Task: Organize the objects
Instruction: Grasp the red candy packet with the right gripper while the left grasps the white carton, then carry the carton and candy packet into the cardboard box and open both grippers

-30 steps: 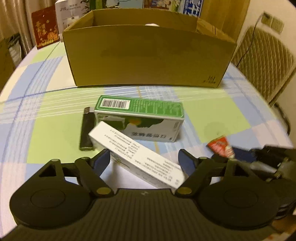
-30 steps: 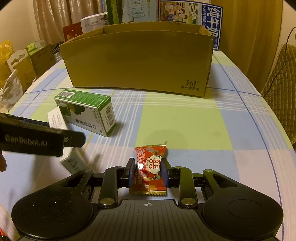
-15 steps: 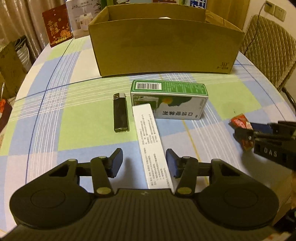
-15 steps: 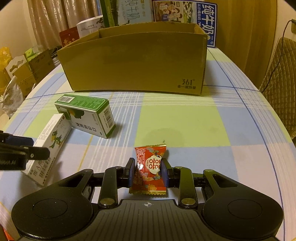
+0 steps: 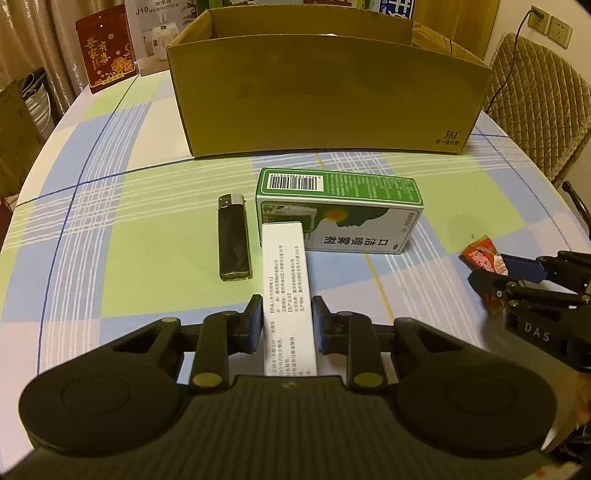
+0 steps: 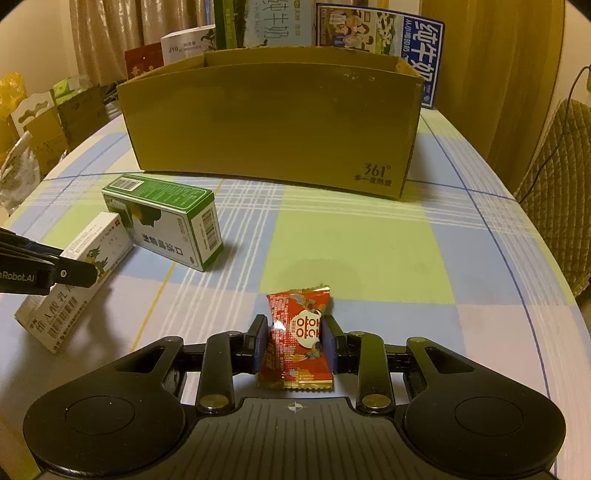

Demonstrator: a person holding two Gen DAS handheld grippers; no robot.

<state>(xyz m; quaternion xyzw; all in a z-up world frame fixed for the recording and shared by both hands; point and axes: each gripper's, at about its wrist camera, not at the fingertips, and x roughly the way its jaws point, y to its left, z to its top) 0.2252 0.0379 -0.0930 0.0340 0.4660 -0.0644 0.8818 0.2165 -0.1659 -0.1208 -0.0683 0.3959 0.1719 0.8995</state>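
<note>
A long white medicine box (image 5: 286, 273) lies on the checked tablecloth, its far end touching a green and white box (image 5: 340, 210). My left gripper (image 5: 287, 321) is shut on the white box's near part. A black lighter (image 5: 233, 240) lies just left of it. My right gripper (image 6: 294, 345) is shut on a red candy packet (image 6: 297, 332), low over the table. The open cardboard box (image 6: 273, 122) stands behind everything. In the right wrist view the left gripper's fingers (image 6: 70, 272) grip the white box (image 6: 85, 258) beside the green box (image 6: 162, 218).
A quilted chair (image 5: 535, 92) stands at the table's right edge. Behind the cardboard box (image 5: 325, 99) are a red gift box (image 5: 105, 48), a humidifier carton (image 5: 155, 33) and milk cartons (image 6: 406, 40). More cartons (image 6: 40, 122) sit off the table's left side.
My left gripper has turned to line up with the white box and its fingers have closed from wide open onto it. The right gripper still holds the candy packet, nearly unmoved.
</note>
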